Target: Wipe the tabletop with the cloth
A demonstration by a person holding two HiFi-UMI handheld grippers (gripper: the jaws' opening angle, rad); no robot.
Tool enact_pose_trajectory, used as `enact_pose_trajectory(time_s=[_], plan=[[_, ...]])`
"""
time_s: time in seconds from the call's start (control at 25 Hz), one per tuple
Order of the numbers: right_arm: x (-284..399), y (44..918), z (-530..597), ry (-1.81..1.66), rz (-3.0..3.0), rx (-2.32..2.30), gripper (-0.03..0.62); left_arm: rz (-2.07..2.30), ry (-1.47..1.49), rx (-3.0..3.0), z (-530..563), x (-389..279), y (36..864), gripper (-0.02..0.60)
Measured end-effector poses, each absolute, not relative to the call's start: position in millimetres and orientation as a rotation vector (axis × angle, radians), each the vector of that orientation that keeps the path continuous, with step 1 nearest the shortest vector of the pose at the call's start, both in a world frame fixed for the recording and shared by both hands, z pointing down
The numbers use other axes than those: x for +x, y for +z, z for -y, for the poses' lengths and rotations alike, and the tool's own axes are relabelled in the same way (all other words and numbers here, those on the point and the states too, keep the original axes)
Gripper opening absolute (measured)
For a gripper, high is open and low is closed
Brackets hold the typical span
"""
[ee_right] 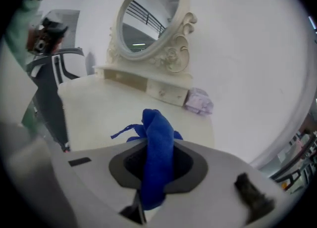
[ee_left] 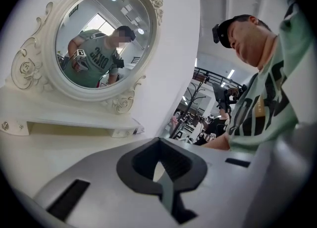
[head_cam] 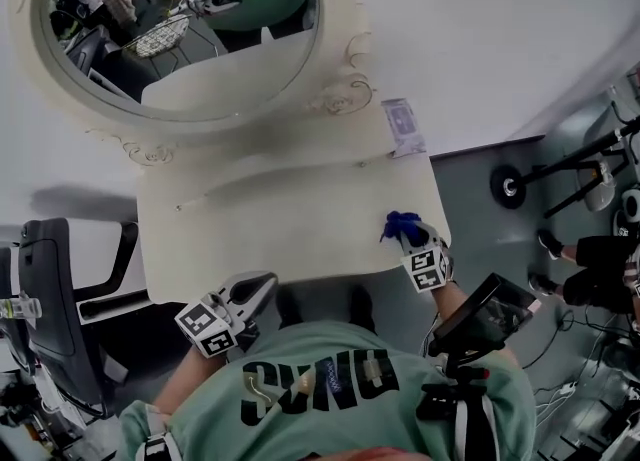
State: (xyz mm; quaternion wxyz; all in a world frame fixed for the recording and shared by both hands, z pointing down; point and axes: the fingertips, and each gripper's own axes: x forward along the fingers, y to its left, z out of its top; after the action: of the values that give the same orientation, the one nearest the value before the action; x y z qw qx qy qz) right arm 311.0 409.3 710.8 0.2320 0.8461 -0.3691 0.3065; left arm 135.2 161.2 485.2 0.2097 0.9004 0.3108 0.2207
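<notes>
- The cloth (ee_right: 157, 143) is blue and bunched. Its lower part is hidden between the jaws, and I cannot tell if it touches the tabletop (head_cam: 280, 219).
- The right gripper (head_cam: 408, 236) is clamped on the cloth, above the tabletop's right front corner.
- The left gripper (ee_left: 161, 170) has its jaws together with nothing between them, near the front edge.

The only lettering is on the person's green T-shirt (head_cam: 330, 349): large dark block letters across the chest, seen upside down from the head view and too creased to read with any certainty. The same print shows reflected in the oval mirror (ee_left: 48, 54), too small to make out. The left marker cube (head_cam: 208, 327) and the right marker cube (head_cam: 428, 269) carry black-and-white square patterns, not letters or numbers.
</notes>
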Motion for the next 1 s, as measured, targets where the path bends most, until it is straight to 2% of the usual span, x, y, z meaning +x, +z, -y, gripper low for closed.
enact_pose_trajectory(time_s=[0.12, 0.24, 0.44, 0.56, 0.76, 0.88, 1.0], plan=[[406, 704, -396, 0.782, 0.898, 2.371, 0.062, -0.842, 0.632, 2.513, -161, 129, 488, 0.006], [464, 725, -393, 0.863, 0.807, 2.347, 0.063, -0.817, 0.637, 2.525, -159, 124, 487, 0.006], [483, 742, -390, 0.895, 0.757, 2.278, 0.061, -0.768, 0.653, 2.535, -150, 113, 490, 0.006], [440, 741, -400, 0.877, 0.816, 2.227, 0.061, -0.779, 0.642, 2.533, -150, 114, 491, 0.006], [287, 741, -453, 0.897, 0.95, 2.145, 0.061, -0.857, 0.614, 2.516, -162, 126, 485, 0.006], [210, 753, -487, 1.036, 0.967, 2.102, 0.061, -0.906, 0.609, 2.505, -173, 134, 483, 0.006], [187, 763, -517, 1.107, 0.913, 2.165, 0.061, -0.937, 0.616, 2.502, -181, 139, 480, 0.006]])
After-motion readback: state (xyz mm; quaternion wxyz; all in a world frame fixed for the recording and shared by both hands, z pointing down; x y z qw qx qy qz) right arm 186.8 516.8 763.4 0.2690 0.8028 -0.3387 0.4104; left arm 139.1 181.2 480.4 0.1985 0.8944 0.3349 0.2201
